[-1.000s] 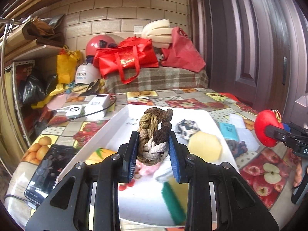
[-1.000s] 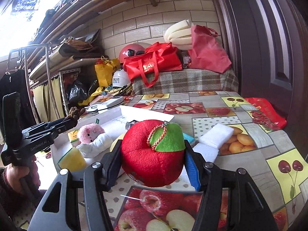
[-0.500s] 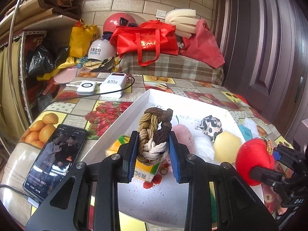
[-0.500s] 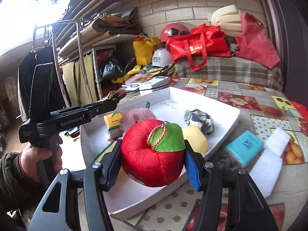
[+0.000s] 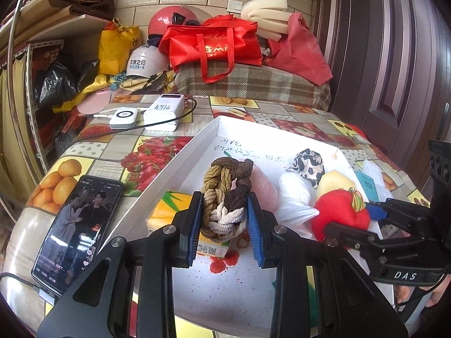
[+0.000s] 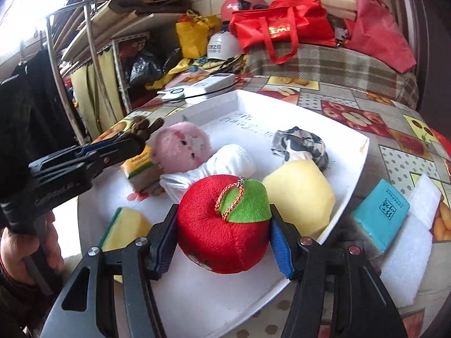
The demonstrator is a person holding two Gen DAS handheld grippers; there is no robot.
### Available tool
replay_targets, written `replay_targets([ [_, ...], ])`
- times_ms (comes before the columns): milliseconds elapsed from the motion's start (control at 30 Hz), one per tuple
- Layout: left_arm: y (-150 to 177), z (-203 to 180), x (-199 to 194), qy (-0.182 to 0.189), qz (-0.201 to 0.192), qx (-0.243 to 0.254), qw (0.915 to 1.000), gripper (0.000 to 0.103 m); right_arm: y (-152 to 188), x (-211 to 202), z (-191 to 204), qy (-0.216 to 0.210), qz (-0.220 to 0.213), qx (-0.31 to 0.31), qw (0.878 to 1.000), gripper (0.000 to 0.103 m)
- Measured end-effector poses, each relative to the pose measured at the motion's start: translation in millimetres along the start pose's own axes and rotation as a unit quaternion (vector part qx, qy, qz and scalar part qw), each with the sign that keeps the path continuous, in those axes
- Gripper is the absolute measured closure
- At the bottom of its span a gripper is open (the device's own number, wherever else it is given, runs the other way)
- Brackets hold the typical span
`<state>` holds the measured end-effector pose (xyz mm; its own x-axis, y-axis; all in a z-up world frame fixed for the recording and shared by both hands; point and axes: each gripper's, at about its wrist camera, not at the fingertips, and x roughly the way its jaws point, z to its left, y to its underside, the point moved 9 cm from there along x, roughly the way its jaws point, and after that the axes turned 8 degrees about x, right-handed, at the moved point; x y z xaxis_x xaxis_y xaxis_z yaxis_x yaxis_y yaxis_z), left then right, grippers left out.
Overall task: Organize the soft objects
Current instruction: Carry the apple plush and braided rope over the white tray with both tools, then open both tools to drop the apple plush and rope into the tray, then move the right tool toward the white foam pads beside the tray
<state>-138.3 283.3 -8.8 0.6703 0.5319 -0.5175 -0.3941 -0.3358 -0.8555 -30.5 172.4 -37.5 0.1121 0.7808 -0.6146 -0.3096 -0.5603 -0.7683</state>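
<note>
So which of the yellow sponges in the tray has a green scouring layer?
The rectangular yellow sponge at the white tray's near edge, left of the right gripper; a green layer runs along its side. The rounded yellow sponge is plain.

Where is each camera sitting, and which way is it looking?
Left wrist: sits on the left gripper, looking forward and down over the white tray; its fingers clamp a braided rope toy.
Right wrist: sits on the right gripper, looking down over the same tray from its other side; its fingers squeeze a red plush apple, and a hand holds the left gripper.
Shared: tray, apple, pink plush, each other's gripper.
</note>
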Motion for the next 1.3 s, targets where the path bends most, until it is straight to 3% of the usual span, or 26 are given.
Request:
replay_targets([
  [233, -18.3, 4.2, 7.8, -0.033, -0.033, -0.012, 0.9989, 0.073, -4.9, -11.0, -8.6, -0.005, -0.024, 0.025, 0.999, 0.044],
  [500, -32.4, -34.8, 11.1, -0.052, -0.059, 0.069, 0.9945, 0.068, -9.3, -11.4, -7.6, -0.006, -0.034, 0.025, 0.999, 0.044],
  [567, -32.9, -34.7, 8.1, -0.057, -0.066, 0.071, 0.9936, 0.061, -9.7, -11.3, -7.5, -0.006, -0.035, 0.025, 0.999, 0.041],
  [600, -33.3, -32.1, 6.0, -0.065, -0.070, 0.067, 0.9932, 0.052, -9.7, -10.8, -7.6, -0.006, -0.034, 0.026, 0.999, 0.037],
  [667, -34.8, -26.1, 0.4, -0.081, -0.083, 0.054, 0.9917, 0.037, -9.5, -9.6, -7.7, -0.003, -0.032, 0.027, 0.999, 0.022],
  [733, -35.1, -20.1, -7.0, -0.090, -0.099, 0.040, 0.9902, 0.011, -9.8, -9.8, -8.4, 0.000, -0.034, 0.027, 0.999, 0.019],
  [767, -35.1, -17.8, -7.7, -0.090, -0.101, 0.035, 0.9902, 0.002, -9.9, -10.4, -8.3, 0.001, -0.035, 0.026, 0.999, 0.019],
  [800, -35.0, -16.2, -7.7, -0.092, -0.101, 0.032, 0.9902, 0.000, -10.2, -11.3, -8.1, 0.002, -0.038, 0.025, 0.999, 0.019],
  [1300, -33.6, -8.5, -17.8, -0.105, -0.118, 0.013, 0.9873, 0.000, -14.4, -21.3, -19.1, 0.017, -0.069, 0.046, 0.996, 0.017],
])
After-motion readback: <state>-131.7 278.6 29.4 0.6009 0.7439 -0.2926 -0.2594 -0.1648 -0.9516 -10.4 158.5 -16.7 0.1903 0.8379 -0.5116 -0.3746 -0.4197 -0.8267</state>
